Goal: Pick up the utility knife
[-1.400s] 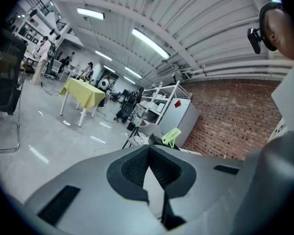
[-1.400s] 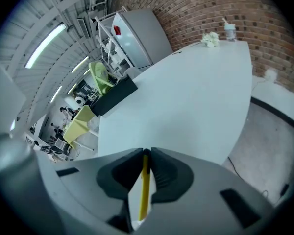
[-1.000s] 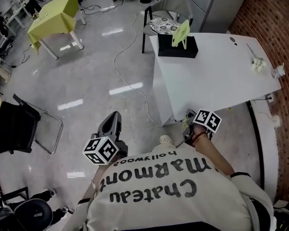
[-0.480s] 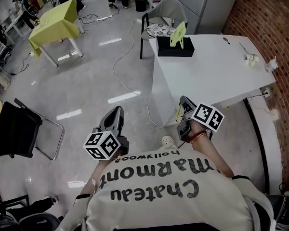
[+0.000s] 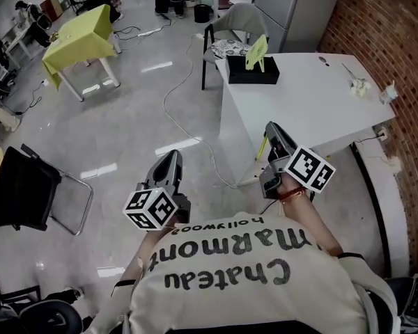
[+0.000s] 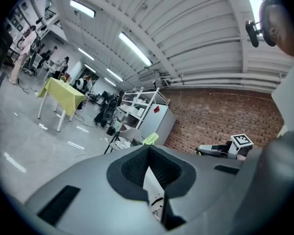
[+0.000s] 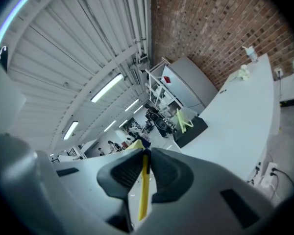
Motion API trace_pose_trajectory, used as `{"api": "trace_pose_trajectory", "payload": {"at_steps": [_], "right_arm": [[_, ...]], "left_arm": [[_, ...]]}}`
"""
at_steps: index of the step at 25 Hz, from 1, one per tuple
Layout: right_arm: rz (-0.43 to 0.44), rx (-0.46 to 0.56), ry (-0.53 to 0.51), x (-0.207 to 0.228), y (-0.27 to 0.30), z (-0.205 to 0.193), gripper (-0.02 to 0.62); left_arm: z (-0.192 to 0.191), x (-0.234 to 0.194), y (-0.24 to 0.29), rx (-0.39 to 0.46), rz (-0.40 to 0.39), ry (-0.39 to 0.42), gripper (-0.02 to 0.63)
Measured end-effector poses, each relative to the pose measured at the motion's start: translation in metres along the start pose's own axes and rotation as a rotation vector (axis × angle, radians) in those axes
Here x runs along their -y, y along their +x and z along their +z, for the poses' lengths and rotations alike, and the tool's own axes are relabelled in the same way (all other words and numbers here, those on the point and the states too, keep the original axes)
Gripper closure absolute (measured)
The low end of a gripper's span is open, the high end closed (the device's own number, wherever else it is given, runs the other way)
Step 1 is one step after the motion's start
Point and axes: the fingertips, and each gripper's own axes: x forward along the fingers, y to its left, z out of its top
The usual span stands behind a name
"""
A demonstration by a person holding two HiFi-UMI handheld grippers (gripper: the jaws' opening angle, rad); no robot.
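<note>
The yellow utility knife (image 7: 143, 190) stands on edge between the dark pads of my right gripper (image 7: 146, 155), which is shut on it. In the head view the knife (image 5: 262, 147) shows as a thin yellow strip under that gripper (image 5: 272, 132), held level at the near edge of the white table (image 5: 313, 106). My left gripper (image 5: 171, 160) hangs over the floor to the left, jaws together with nothing in them. In the left gripper view its pads (image 6: 137, 168) meet at the tip, and the right gripper (image 6: 220, 150) shows beyond.
A black box with a yellow-green stand (image 5: 253, 67) sits at the table's far end, small items (image 5: 362, 85) at its right corner. Behind stands a chair (image 5: 235, 30). A cable (image 5: 173, 89) snakes over the floor. A yellow-covered table (image 5: 80, 40) and a black chair (image 5: 21, 193) stand left.
My right gripper has risen from low beside the table's near corner to table height, turning level with the knife in it. The left gripper has lifted a little.
</note>
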Motion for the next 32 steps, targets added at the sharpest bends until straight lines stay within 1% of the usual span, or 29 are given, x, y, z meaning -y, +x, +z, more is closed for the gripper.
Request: {"api": "trace_pose_trajectory", "payload": {"at_steps": [3, 6, 9, 13, 16, 22, 29, 32], "right_arm": [[0.047, 0.046, -0.027, -0.012, -0.009, 0.011, 0.542], [0.065, 0.07, -0.074, -0.016, -0.023, 0.017, 0.541], [0.072, 0.072, -0.127, -0.014, -0.037, 0.022, 0.541], [0.097, 0.046, -0.163, -0.013, -0.058, 0.021, 0.541], [0.105, 0.022, -0.17, -0.007, -0.078, 0.015, 0.541], [0.121, -0.027, -0.166, 0.008, -0.126, 0.009, 0.541], [0.138, -0.043, -0.171, 0.027, -0.188, 0.01, 0.541], [0.136, -0.045, -0.166, 0.038, -0.208, 0.011, 0.541]], "left_arm": [[0.004, 0.009, -0.002, 0.016, -0.015, 0.003, 0.604], [0.006, 0.022, -0.006, 0.023, -0.026, 0.019, 0.604], [0.002, 0.04, -0.009, 0.018, -0.028, 0.035, 0.604], [-0.01, 0.065, -0.018, 0.011, -0.027, 0.036, 0.604], [-0.025, 0.083, -0.031, 0.008, -0.023, 0.026, 0.604], [-0.054, 0.123, -0.063, 0.005, 0.015, 0.01, 0.604], [-0.078, 0.169, -0.1, 0.034, 0.053, 0.021, 0.604], [-0.091, 0.186, -0.111, 0.032, 0.06, 0.022, 0.604]]}}
